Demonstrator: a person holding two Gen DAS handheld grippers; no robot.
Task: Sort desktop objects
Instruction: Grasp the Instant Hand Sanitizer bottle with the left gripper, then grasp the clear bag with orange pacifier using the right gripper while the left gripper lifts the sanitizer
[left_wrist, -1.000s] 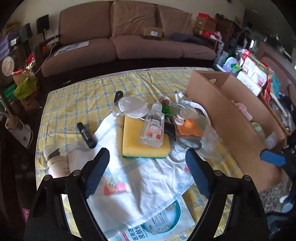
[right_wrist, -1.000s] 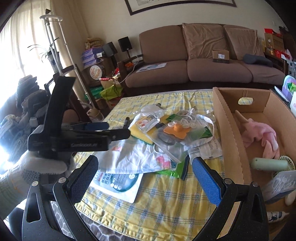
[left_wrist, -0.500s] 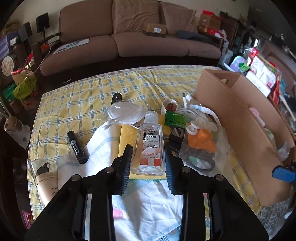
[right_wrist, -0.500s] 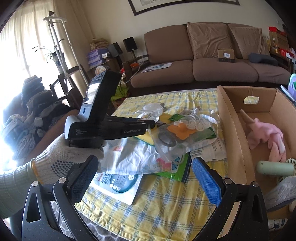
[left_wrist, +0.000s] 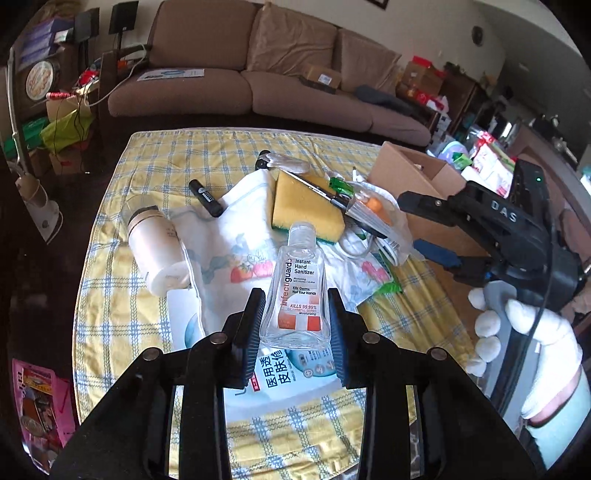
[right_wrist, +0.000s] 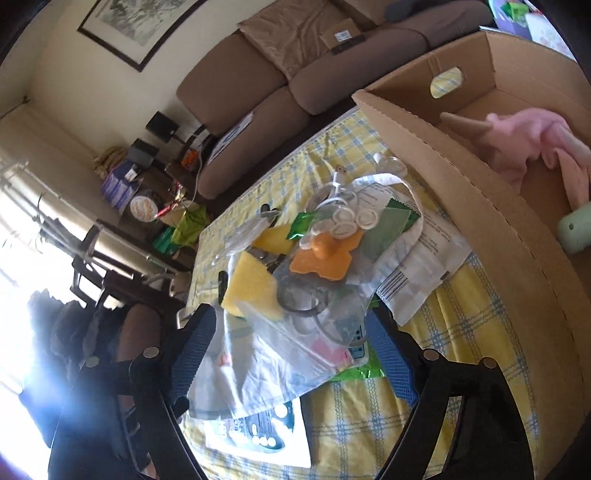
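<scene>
My left gripper is shut on a clear hand sanitizer bottle and holds it upright above the table. Below it lie a yellow sponge, a white printed cloth, a beige bottle and a black tube. My right gripper is open, tilted, over a clear plastic bag holding an orange piece and white rings. The right gripper also shows in the left wrist view. The cardboard box holds a pink plush.
A yellow checked tablecloth covers the table. A mask packet lies near the front edge. A green wrapper and a printed white pouch lie by the box. A brown sofa stands behind.
My left gripper closed on the sanitizer bottle and lifted it off the sponge, back toward me. My right gripper tilted and moved in over the plastic bag.
</scene>
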